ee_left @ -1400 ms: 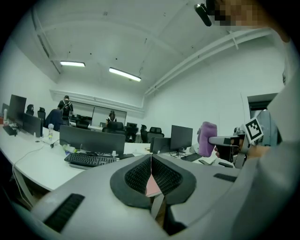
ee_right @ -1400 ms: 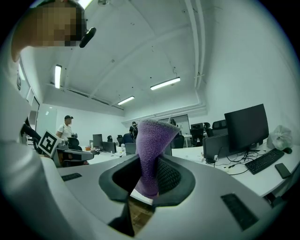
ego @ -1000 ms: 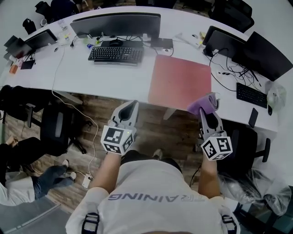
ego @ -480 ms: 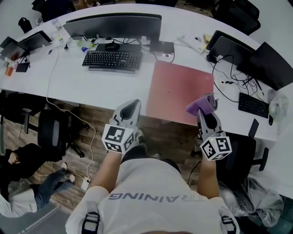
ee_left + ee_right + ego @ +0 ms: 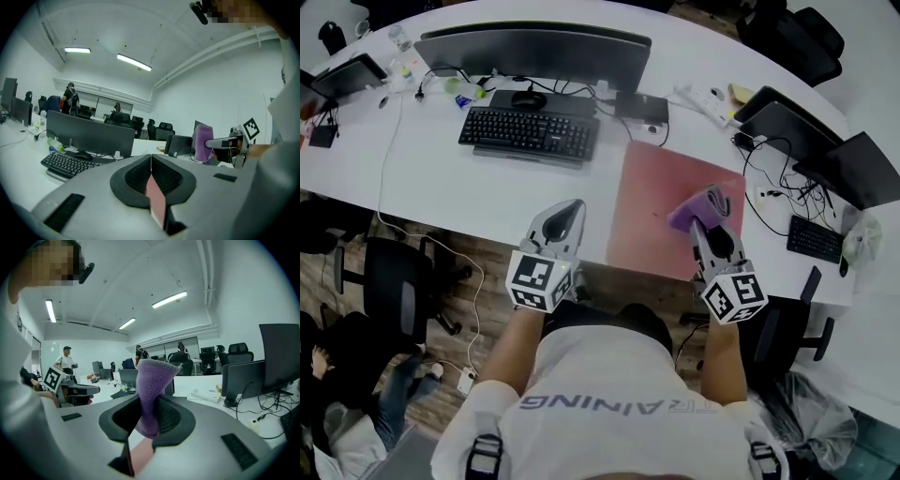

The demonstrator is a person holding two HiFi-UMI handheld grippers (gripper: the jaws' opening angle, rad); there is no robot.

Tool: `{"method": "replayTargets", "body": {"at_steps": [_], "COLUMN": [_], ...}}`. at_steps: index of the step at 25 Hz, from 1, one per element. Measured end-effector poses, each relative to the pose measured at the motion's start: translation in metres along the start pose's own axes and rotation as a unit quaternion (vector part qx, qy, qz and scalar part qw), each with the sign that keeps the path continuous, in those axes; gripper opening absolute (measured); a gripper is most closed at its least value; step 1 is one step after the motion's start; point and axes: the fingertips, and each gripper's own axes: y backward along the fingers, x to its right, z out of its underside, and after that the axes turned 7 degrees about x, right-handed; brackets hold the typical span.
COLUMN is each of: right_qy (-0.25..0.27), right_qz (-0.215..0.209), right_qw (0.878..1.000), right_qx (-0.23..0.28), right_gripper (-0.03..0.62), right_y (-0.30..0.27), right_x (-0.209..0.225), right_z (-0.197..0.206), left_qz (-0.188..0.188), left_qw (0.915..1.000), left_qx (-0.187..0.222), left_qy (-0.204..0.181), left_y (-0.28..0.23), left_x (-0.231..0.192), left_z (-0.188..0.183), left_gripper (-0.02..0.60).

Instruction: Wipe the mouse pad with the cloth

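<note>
Closest to us, the left hand-held gripper (image 5: 565,217) hangs over the near edge of the white table (image 5: 469,192). Its jaws are pressed together with nothing between them, which the left gripper view (image 5: 151,165) shows plainly.

Over on our right, the right hand-held gripper (image 5: 705,223) is clenched on the purple cloth (image 5: 697,207). In the right gripper view (image 5: 148,420) the cloth (image 5: 151,390) stands up out of the jaws in a folded peak. From the head view the cloth sits over the near right part of the pink mouse pad (image 5: 661,183). We cannot tell whether it touches the pad.

The mouse pad lies flat on the table, its near edge just at the table's rim, between our two grippers and a little ahead of them.

Further out, to the left of the pad, we have a black keyboard (image 5: 528,134), with a black mouse (image 5: 528,97) just behind it. Behind those stands a wide dark monitor (image 5: 534,45).

Off to the far right, cables trail across the table toward two more dark screens (image 5: 789,117) and a second small keyboard (image 5: 812,237).
</note>
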Motion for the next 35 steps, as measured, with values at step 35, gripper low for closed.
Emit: {"method": "replayTargets", "body": {"at_steps": [35], "right_qy": [-0.130], "right_qz": [-0.115], "right_qw": [0.935], "right_qx": [-0.308], "right_gripper": [0.095], "right_y": [-0.260], "right_x": [0.067], "right_z": [0.227], "left_qz": [-0.126], "left_qw": [0.9878], "left_qx": [-0.083], "left_qy": [0.039], "left_y": [-0.033], "left_x": [-0.035], "left_z": [0.072], "left_gripper": [0.031]}}
